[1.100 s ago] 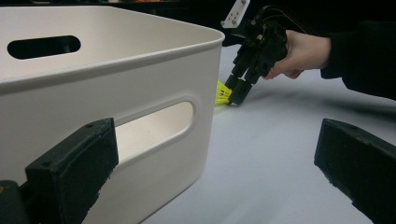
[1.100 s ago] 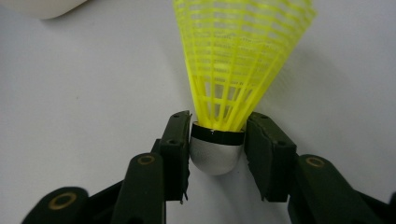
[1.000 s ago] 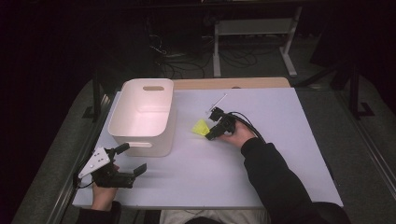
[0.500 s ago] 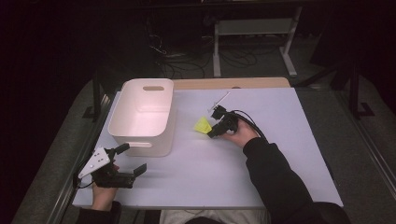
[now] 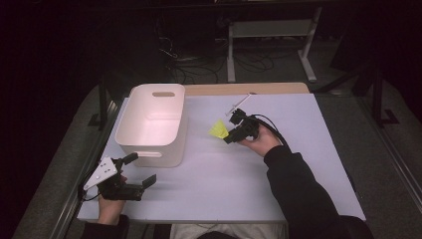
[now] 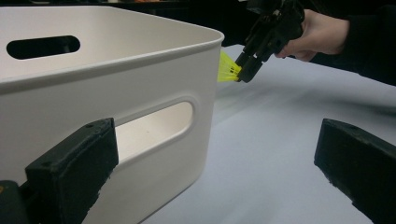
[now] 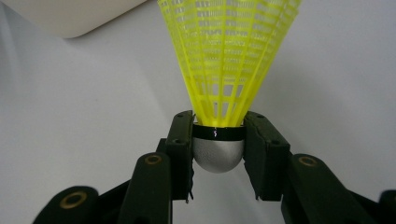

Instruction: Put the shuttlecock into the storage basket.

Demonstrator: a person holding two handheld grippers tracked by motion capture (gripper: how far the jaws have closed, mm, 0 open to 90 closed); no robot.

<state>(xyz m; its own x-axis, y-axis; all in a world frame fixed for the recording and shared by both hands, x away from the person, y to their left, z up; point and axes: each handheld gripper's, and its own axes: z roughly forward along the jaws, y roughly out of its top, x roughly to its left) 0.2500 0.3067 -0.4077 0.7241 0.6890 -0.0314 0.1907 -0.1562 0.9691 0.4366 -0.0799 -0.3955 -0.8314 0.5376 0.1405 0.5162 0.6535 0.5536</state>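
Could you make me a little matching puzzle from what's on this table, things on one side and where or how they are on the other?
Things:
1. shuttlecock
2. white bin
3. left gripper
4. right gripper

States:
A. jaws open, holding nothing
B. yellow skirt, silver head
C. stands at the table's left
D. clamped on the silver head

Pairs: 1-B, 2-C, 3-A, 4-D

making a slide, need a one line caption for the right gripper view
Right tool clamps a yellow shuttlecock by its silver cap above the white table.

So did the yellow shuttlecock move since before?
Yes. The shuttlecock, clamped in the right gripper, has lifted slightly off the table, still beside the white bin.
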